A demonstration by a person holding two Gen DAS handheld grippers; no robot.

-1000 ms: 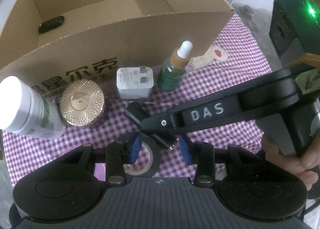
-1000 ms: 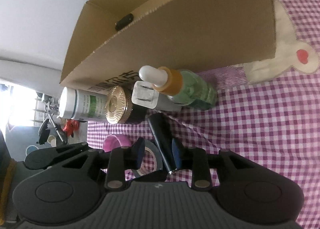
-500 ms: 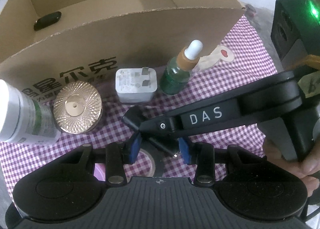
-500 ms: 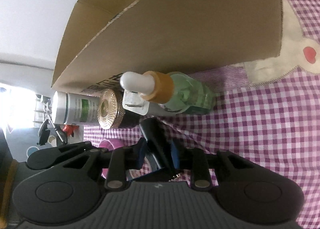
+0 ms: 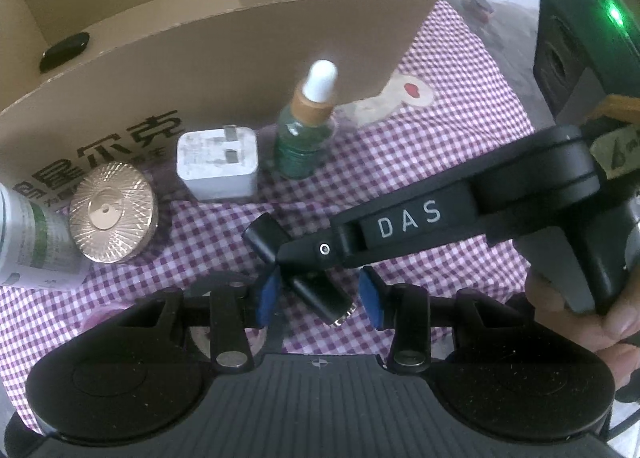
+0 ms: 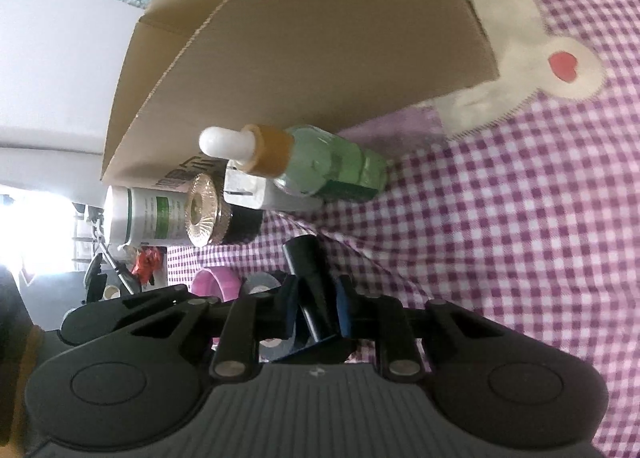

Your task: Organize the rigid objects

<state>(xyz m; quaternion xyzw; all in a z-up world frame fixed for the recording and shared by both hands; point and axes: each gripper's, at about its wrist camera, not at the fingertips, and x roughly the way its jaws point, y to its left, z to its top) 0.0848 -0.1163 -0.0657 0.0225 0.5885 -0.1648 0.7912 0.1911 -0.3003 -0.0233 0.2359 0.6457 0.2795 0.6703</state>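
Since a second ago, the right gripper (image 6: pixel 318 312) has narrowed onto the black tube (image 6: pixel 310 278), and the black tape roll that sat between the left gripper's fingers now lies mostly hidden under its left finger.

Going left to right ahead of the left gripper (image 5: pixel 318 300): a white bottle (image 5: pixel 28 242) with a green label lies on its side far to the left, a gold ribbed lid (image 5: pixel 112 218) sits just beside it, then a white plug adapter (image 5: pixel 218 164) and a green dropper bottle (image 5: pixel 306 130) stand in front of the cardboard box (image 5: pixel 240 58). The left gripper's fingers are apart and opening, with the tube's metal-tipped end between them but untouched by the blue pads (image 5: pixel 266 298).

The right gripper's fingers are closing, their blue pads (image 6: pixel 344 312) pressed against both sides of the tube, which points away over the purple checked cloth (image 6: pixel 500 238). A hand (image 5: pixel 580 314) holds that gripper's handle on the right.
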